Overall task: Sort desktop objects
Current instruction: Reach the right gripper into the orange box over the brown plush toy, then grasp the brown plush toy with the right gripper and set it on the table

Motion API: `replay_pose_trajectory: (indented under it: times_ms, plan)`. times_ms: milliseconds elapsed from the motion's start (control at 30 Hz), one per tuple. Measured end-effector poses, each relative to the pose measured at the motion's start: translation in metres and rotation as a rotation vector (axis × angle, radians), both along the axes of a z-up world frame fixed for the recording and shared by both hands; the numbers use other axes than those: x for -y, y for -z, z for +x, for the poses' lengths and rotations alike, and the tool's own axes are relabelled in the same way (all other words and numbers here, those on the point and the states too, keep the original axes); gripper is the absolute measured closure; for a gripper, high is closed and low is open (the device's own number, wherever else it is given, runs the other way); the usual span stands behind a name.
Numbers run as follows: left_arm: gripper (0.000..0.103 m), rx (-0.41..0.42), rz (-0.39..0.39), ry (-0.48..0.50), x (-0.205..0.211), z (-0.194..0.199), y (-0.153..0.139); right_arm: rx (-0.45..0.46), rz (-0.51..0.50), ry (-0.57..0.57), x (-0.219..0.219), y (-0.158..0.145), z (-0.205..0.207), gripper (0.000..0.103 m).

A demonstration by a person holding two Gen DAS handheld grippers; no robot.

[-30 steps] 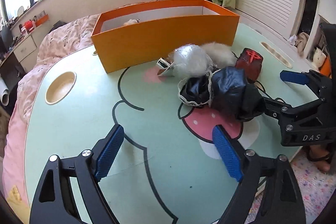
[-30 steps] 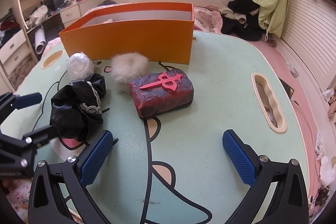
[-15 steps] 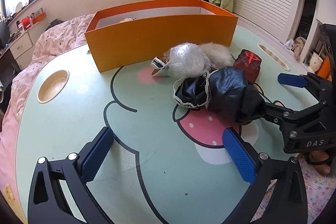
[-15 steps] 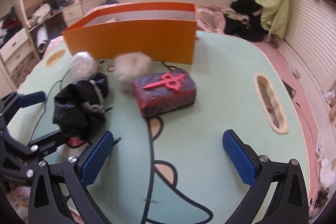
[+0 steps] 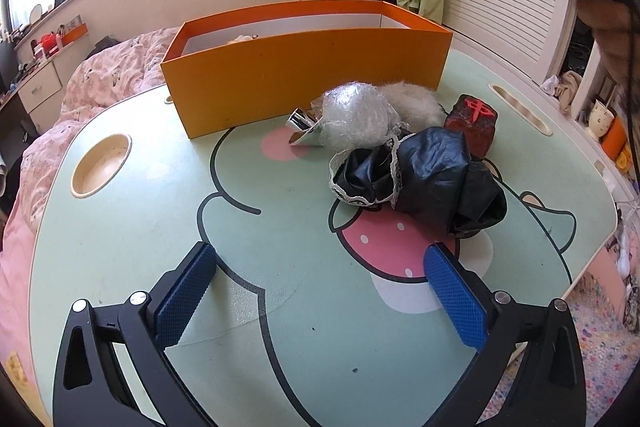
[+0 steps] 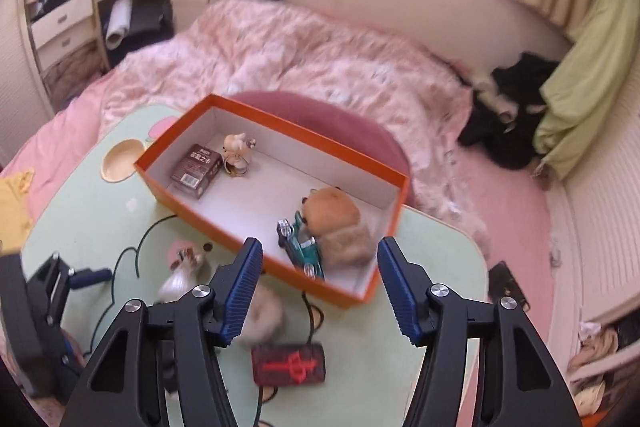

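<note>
My left gripper [image 5: 320,259] hangs open over the green table [image 5: 120,239], with nothing between its fingers. Ahead of it lie a crumpled black bag with lace trim [image 5: 420,179], a bubble-wrap ball [image 5: 354,115], a white fluffy ball [image 5: 412,99] and a dark red block with a red character [image 5: 474,119]. Behind them stands the orange box [image 5: 304,67]. My right gripper [image 6: 318,247] is high above the table, looking down into the orange box [image 6: 352,293]; its jaws are closing on nothing. The red block [image 6: 288,363] and the fluffy ball [image 6: 262,315] lie below it.
Inside the box are a brown carton [image 6: 196,171], a small figure keychain [image 6: 236,147], a plush hamster [image 6: 336,223] and a teal toy car [image 6: 300,247]. A cup recess [image 5: 102,165] sits at the table's left. A pink bed [image 6: 300,59] lies behind the table.
My right gripper has lifted off the table's right side and swung up over the box, with its jaws narrower. My left gripper stays in place and opened a little wider.
</note>
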State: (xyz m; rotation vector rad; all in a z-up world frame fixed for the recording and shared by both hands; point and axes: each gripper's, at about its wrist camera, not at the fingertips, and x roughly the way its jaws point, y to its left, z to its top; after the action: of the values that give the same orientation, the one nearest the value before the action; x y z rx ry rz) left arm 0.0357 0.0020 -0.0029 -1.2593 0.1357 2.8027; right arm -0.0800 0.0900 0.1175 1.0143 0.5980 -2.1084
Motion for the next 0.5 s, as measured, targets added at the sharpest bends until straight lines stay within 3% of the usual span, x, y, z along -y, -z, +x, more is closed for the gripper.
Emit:
replay_pose_trajectory:
  times_ms: [100, 200, 433, 500]
  plan:
    - [0.0, -0.001, 0.001, 0.001, 0.0, 0.0, 0.0, 0.092, 0.113, -0.008, 0.036, 0.019, -0.04, 0.048]
    - [0.0, -0.003, 0.002, 0.004, 0.0, 0.0, 0.001, 0.112, 0.212, 0.022, 0.06, 0.045, -0.067, 0.048]
    - [0.0, -0.008, 0.004, 0.006, -0.001, 0.0, 0.001, 0.219, 0.329, 0.055, 0.081, 0.091, -0.087, 0.047]
    - [0.0, -0.008, 0.005, 0.007, -0.001, -0.001, 0.001, 0.219, 0.343, 0.058, 0.081, 0.096, -0.088, 0.055]
